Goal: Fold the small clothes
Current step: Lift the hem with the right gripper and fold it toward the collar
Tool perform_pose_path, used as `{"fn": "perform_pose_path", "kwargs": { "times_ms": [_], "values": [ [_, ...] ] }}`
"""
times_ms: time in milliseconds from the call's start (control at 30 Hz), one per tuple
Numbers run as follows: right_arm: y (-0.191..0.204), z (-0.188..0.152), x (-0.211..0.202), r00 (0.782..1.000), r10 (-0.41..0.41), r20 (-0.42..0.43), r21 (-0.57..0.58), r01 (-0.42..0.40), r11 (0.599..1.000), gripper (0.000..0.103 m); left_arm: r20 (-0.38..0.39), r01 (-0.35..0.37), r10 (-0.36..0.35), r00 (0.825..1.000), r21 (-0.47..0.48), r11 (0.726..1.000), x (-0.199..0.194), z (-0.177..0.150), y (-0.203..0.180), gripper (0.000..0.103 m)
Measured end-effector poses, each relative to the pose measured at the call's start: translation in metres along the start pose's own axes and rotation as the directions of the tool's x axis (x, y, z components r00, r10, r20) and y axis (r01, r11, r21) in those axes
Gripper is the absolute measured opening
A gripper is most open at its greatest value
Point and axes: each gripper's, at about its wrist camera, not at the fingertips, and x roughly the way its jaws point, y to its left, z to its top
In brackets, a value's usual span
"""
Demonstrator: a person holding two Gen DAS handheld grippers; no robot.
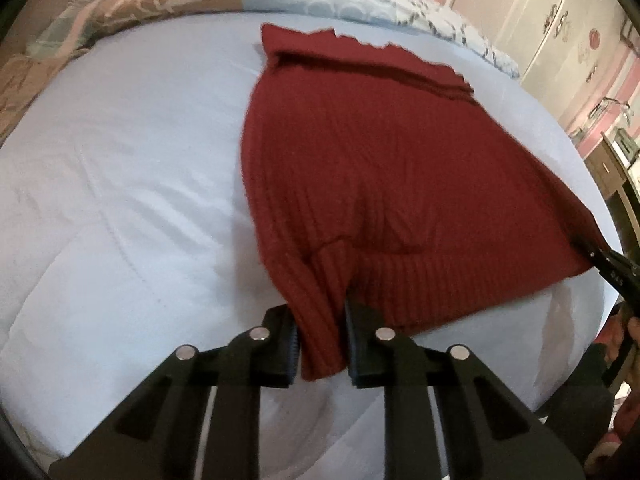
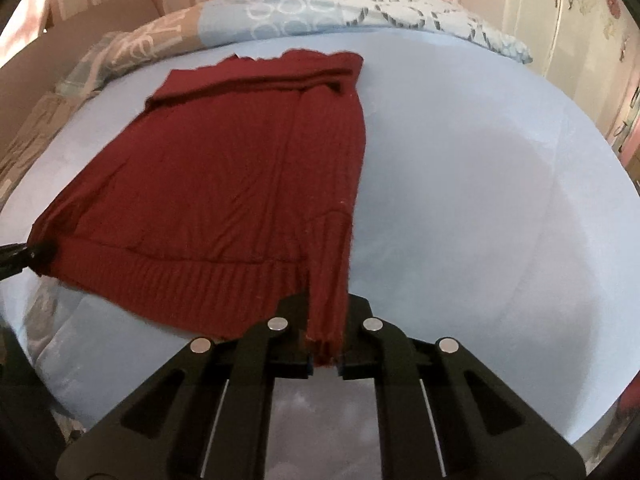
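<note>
Left wrist view shows the left gripper [image 1: 320, 344] with its fingers [image 1: 282, 340] closed on a bunched near corner of the red sweater [image 1: 380, 152], ribbed cloth hanging down between them. At the right edge of that same view, the right gripper [image 1: 600, 258] has the opposite near corner. Right wrist view confirms it: the right gripper [image 2: 324, 350] pinches a gathered strip of the sweater [image 2: 224, 176] at its hem, while the left gripper [image 2: 24, 258] appears at the far left, gripping the other corner. So both hands hold the ribbed hem, one at each end, and the hem stretches taut between them, lifted a little off the bed [image 1: 120, 168]. From the fingers the sweater runs straight away, its long axis pointing toward the patterned pillows [image 2: 320, 12] at the head of the bed; the far end, where cloth already lies doubled over in a band, rests flat on the sheet. Neither hand is nearer than the other; they sit level along the near edge. Judging from this, the coming move would be to carry the hem forward along that long axis and lay it over the far end, halving the length. Both hands would need to travel together and evenly, or the fold will skew. The knit looks soft and droopy, so sag at the middle of the hem seems likely.
</note>
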Motion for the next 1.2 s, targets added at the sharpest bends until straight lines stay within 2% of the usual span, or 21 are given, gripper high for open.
{"fn": "perform_pose_path", "kwargs": {
  "times_ms": [67,167,267,367,467,533,700,767,900,1033,1200],
  "values": [
    [0.003,-0.002,-0.008,1.000,0.004,-0.003,-0.010,-0.004,1.000,0.007,0.008,-0.002,0.002,1.000,-0.001,1.000,-0.004,0.000,0.001,0.018],
    [0.004,-0.004,-0.024,1.000,0.013,0.020,0.004,-0.013,1.000,0.007,0.049,-0.042,0.039,0.998,0.046,0.998,-0.023,-0.007,-0.006,0.018],
    [0.007,0.012,-0.029,0.996,0.005,0.084,-0.018,-0.003,1.000,0.007,0.098,-0.055,0.048,0.994,0.066,0.996,-0.029,0.007,-0.007,0.018],
    [0.006,0.044,-0.028,0.986,0.004,0.166,-0.017,-0.002,1.000,0.007,0.179,-0.093,0.073,0.981,0.107,0.990,-0.031,0.036,-0.016,0.018],
    [0.005,0.086,-0.019,0.971,-0.009,0.240,-0.034,0.018,0.999,0.007,0.265,-0.125,0.090,0.960,0.122,0.985,-0.028,0.078,-0.020,0.018],
    [0.002,0.115,-0.010,0.959,-0.015,0.281,-0.032,0.025,0.999,0.007,0.326,-0.151,0.107,0.939,0.112,0.982,-0.022,0.114,-0.019,0.018],
    [-0.006,0.181,0.025,0.941,-0.024,0.338,-0.019,0.032,0.999,0.007,0.384,-0.199,0.153,0.911,0.083,0.976,0.009,0.179,-0.001,0.018],
    [-0.009,0.205,0.043,0.938,-0.023,0.346,-0.010,0.029,1.000,0.007,0.387,-0.210,0.168,0.907,0.070,0.975,0.026,0.206,0.006,0.018],
    [-0.019,0.262,0.093,0.945,-0.032,0.327,0.048,0.017,0.999,0.007,0.391,-0.237,0.193,0.900,0.066,0.969,0.066,0.271,0.014,0.018],
    [-0.038,0.303,0.144,0.967,-0.040,0.252,0.161,-0.001,0.987,0.007,0.367,-0.256,0.204,0.908,0.099,0.962,0.107,0.328,0.015,0.018],
    [-0.043,0.312,0.200,0.988,-0.064,0.140,0.205,0.034,0.978,0.007,0.307,-0.285,0.230,0.924,0.147,0.947,0.164,0.360,0.014,0.018]
  ]
}}
